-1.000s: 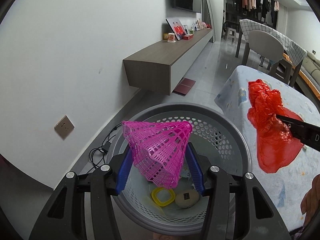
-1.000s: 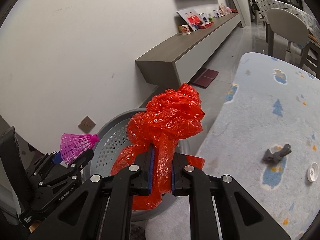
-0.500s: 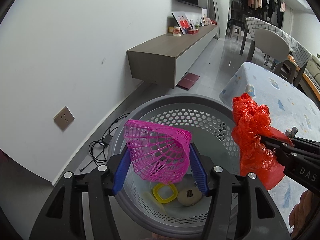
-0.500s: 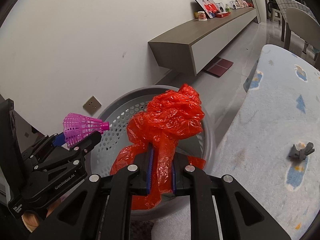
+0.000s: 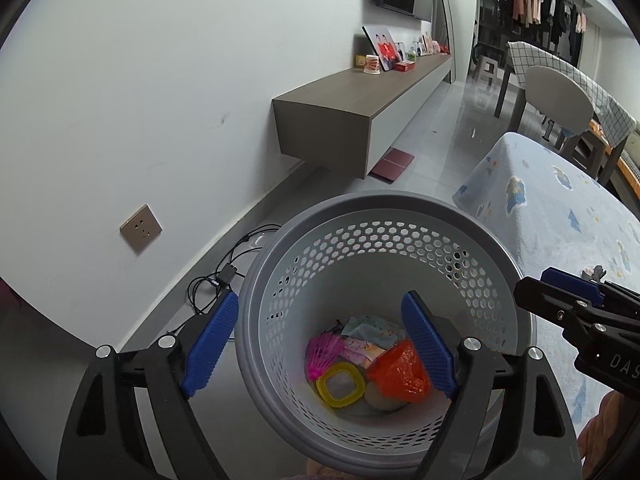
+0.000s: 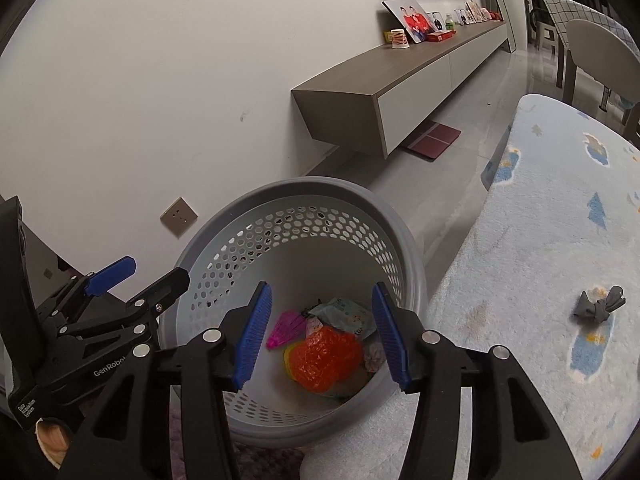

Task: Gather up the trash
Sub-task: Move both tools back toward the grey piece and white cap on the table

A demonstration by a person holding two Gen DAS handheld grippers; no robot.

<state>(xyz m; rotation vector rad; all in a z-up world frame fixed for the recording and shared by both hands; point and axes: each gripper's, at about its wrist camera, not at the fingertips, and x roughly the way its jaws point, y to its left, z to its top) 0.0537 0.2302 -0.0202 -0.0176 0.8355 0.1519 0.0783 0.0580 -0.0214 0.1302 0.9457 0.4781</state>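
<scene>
A grey perforated basket stands on the floor by the wall; it also shows in the right wrist view. At its bottom lie the pink shuttlecock, the red plastic bag, a yellow ring and wrappers. The shuttlecock and the bag also show in the right wrist view. My left gripper is open and empty above the basket. My right gripper is open and empty above it too.
A table with a light blue patterned cloth stands right of the basket, with a small grey knotted scrap on it. A floating wall cabinet, a wall socket, floor cables and chairs are around.
Both grippers opened. The pink shuttlecock and the red bag dropped from them into the basket and now lie at its bottom.
</scene>
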